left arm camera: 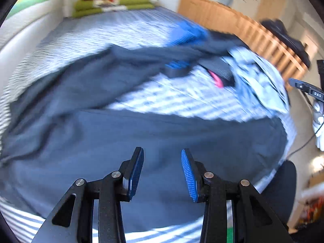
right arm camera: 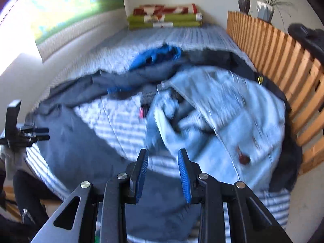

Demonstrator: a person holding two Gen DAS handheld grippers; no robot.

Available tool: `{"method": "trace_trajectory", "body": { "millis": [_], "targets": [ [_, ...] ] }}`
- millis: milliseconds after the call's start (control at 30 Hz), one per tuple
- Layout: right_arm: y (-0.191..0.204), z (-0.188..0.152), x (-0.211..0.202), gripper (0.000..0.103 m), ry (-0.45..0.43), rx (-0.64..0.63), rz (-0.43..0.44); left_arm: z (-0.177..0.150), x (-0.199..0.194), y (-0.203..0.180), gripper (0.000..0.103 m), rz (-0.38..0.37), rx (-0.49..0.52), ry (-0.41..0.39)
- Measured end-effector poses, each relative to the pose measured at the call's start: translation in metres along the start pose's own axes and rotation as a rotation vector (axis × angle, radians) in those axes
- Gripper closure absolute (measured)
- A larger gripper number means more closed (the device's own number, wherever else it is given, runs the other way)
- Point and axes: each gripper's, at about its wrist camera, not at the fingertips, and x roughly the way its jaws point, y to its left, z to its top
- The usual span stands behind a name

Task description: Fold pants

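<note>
Dark grey-blue pants (left arm camera: 125, 141) lie spread on the striped bed, their two legs splayed in a V; the right wrist view shows these pants (right arm camera: 81, 147) at lower left. My left gripper (left arm camera: 162, 151) hovers open just above the near leg, nothing between its blue pads. My right gripper (right arm camera: 163, 151) is also open and empty, over the pants' near edge where striped cover shows. The left gripper (right arm camera: 43, 133) appears at the far left of the right wrist view. Both views are motion-blurred.
A light blue denim garment (right arm camera: 222, 121) is heaped on the right of the bed (left arm camera: 85, 32), with blue and dark clothes (right arm camera: 162, 56) behind it. Folded green and red blankets (right arm camera: 165, 17) sit at the head. A wooden slatted rail (right arm camera: 273, 50) runs along the right side.
</note>
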Motion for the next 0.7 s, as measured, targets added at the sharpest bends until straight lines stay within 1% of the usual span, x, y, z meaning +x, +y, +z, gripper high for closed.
{"method": "trace_trajectory", "body": {
  "millis": [67, 133, 200, 267, 300, 400, 500, 567, 633, 700],
  "targets": [
    [0.007, 0.023, 0.007, 0.075, -0.025, -0.042, -0.046, 0.012, -0.013, 0.030, 0.061, 0.059, -0.026, -0.031],
    [0.012, 0.048, 0.021, 0.075, -0.021, -0.059, -0.069, 0.029, -0.020, 0.058, 0.061, 0.106, -0.052, -0.048],
    [0.016, 0.072, 0.036, 0.075, -0.015, -0.078, -0.085, 0.053, -0.020, 0.079, 0.061, 0.138, -0.066, -0.060],
    [0.016, 0.092, 0.051, 0.075, -0.007, -0.105, -0.142, 0.078, -0.018, 0.092, 0.061, 0.150, -0.069, -0.074],
    [0.013, 0.102, 0.060, 0.075, 0.010, -0.101, -0.174, 0.091, -0.013, 0.095, 0.061, 0.142, -0.072, -0.078],
    [-0.014, 0.124, 0.087, 0.075, 0.074, 0.002, -0.198, 0.130, 0.013, 0.091, 0.061, 0.075, -0.062, -0.085],
    [-0.047, 0.139, 0.100, 0.075, 0.097, 0.107, -0.192, 0.164, 0.056, 0.068, 0.061, 0.025, -0.013, -0.073],
    [-0.069, 0.148, 0.112, 0.072, 0.100, 0.168, -0.186, 0.181, 0.092, 0.047, 0.061, -0.018, 0.014, -0.033],
    [-0.085, 0.154, 0.122, 0.067, 0.104, 0.214, -0.154, 0.197, 0.124, 0.031, 0.061, -0.067, 0.011, 0.004],
    [-0.094, 0.158, 0.137, 0.061, 0.123, 0.239, -0.105, 0.209, 0.152, 0.014, 0.058, -0.078, 0.018, 0.020]
  ]
}}
